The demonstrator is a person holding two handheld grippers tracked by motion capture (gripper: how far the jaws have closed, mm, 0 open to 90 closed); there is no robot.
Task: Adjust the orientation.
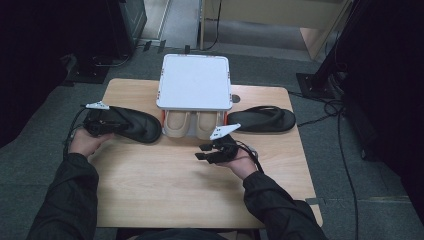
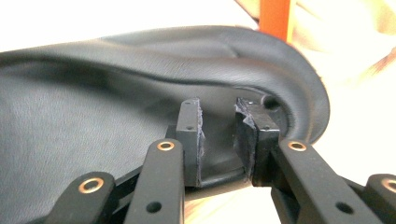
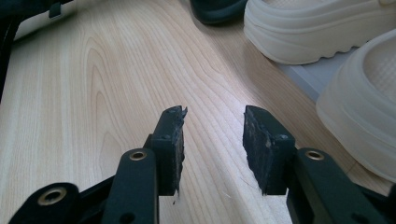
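A black sandal (image 1: 137,126) lies at the table's left, and my left gripper (image 1: 106,126) holds its near end. In the left gripper view the jaws (image 2: 218,135) stand narrowly apart with the black sandal's (image 2: 116,93) material pinched between the pads. A second black sandal (image 1: 262,119) lies at the right. My right gripper (image 1: 201,151) hovers open over bare wood in front of the shoes, its jaws (image 3: 212,140) holding nothing. A pair of cream clogs (image 1: 190,125) sits under a white rack (image 1: 194,82); both clogs (image 3: 317,28) are up close in the right gripper view.
The rack stands at the table's far middle on orange legs (image 2: 275,18). The wooden table (image 1: 200,195) has open room in its near half. Black stands and cables surround the table on the floor.
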